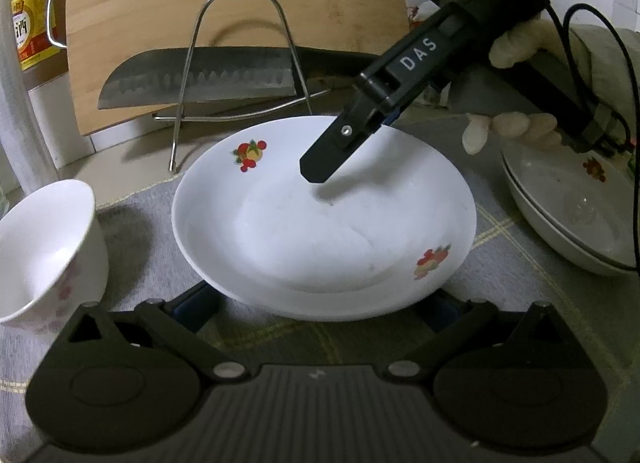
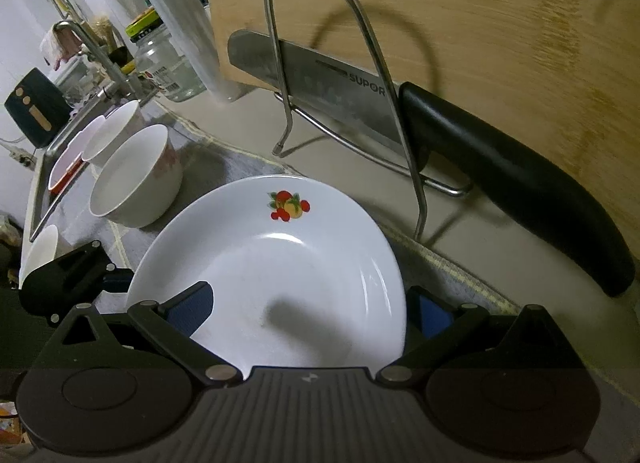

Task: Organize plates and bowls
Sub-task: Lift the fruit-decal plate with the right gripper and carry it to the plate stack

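Nearest the left wrist camera, the left tongs [image 1: 320, 303] sit low on the grey checked cloth [image 1: 520, 275], fingers spread apart either side of the near rim of a white plate [image 1: 312, 231] printed with small fruit motifs; no clamp on it that I can see. The right tongs [image 1: 316, 173] reach in from the upper right, tip just above the plate's well, held by a gloved hand [image 1: 516, 123]; body carries white lettering "DAS". From the right wrist view, the right tongs [image 2: 308, 311] stand apart, one blue pad [image 2: 192, 309] over the plate's [image 2: 280, 255] inside, the other beyond the rim on the right; contact cannot be told. A white bowl [image 1: 44, 247] with faint pink print stands left of the plate, close but apart. To the right, a stack of plates [image 1: 560, 211] with the same fruit print. Behind, on the table [image 1: 128, 167], a wire stand [image 1: 240, 75] holds a knife [image 2: 400, 119], blade stamped "SUPOR", black handle; a wooden cutting board [image 1: 240, 3] leans behind it. Far left, a bottle [image 1: 32, 31] with a yellow-red label, writing too blurred to read. Right wrist view also shows a second bowl [image 2: 116, 131] beyond the first, a glass jar [image 2: 168, 67], a faucet [image 2: 88, 47].
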Demonstrator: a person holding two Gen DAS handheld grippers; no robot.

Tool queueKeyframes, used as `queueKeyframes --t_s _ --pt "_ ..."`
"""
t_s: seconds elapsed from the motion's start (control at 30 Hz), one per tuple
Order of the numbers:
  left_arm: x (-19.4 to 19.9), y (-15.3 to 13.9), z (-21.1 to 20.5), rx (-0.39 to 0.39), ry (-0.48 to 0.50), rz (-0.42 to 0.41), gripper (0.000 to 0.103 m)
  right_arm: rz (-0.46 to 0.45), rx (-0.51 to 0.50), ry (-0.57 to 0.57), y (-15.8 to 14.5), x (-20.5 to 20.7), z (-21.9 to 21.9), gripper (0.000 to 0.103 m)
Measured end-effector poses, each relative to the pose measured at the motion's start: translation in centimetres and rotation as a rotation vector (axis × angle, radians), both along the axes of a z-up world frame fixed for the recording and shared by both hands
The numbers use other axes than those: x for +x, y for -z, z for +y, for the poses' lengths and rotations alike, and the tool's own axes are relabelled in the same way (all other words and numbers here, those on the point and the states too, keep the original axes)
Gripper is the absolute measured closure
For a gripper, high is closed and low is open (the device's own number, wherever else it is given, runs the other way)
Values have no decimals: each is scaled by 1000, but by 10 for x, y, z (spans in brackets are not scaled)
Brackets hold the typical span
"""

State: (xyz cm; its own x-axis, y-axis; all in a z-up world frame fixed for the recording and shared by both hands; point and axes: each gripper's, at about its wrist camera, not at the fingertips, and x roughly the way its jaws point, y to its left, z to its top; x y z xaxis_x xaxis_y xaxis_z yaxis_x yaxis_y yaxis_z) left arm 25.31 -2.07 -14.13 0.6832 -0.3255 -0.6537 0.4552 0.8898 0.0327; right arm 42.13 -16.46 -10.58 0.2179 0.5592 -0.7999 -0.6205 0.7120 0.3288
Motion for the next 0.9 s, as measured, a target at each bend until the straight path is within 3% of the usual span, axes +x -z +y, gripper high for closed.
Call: queueKeyframes --t_s 0.23,0.9 --pt "-5 -1 -3 31 31 -42 0 21 31 -40 0 2 2 0" --pt "-6 -2 -1 40 23 -45 0 50 14 -46 -1 -1 7 0"
